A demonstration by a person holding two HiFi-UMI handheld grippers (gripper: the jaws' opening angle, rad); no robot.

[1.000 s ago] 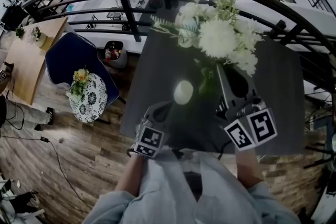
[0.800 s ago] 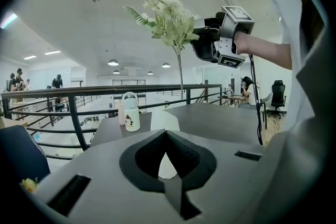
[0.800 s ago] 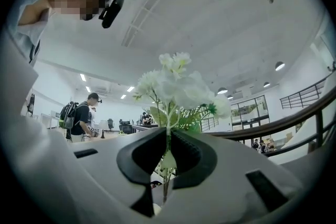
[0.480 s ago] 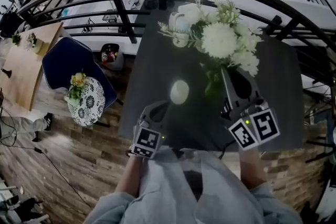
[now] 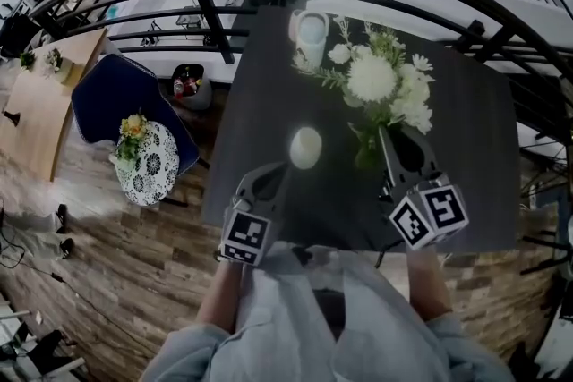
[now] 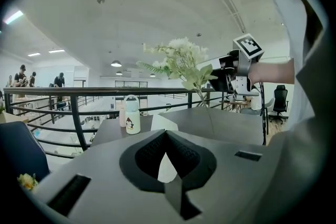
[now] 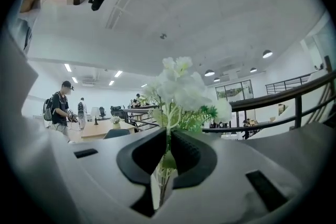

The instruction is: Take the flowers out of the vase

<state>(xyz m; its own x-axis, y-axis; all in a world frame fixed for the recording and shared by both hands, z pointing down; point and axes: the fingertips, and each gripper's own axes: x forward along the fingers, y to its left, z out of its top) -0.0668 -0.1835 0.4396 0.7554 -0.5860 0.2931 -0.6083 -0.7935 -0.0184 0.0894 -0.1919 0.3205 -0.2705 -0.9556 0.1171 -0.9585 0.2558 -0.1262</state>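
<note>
We see the left gripper (image 6: 166,134) from behind, jaws together at the tips. A white vase (image 6: 159,123) stands just beyond them on the dark table (image 6: 226,123) and shows through the gap under the tips; we can't tell if they touch. Right of the vase and apart from it, the right gripper (image 6: 216,77), marker cube on top, has the flowers (image 6: 181,57) by the stems, white blooms up, stem ends low near the tabletop. A white bottle (image 6: 133,115) with a cartoon figure stands further back on the left. A black railing (image 6: 79,113) runs behind the table. Far left, people stand under ceiling lights.
</note>
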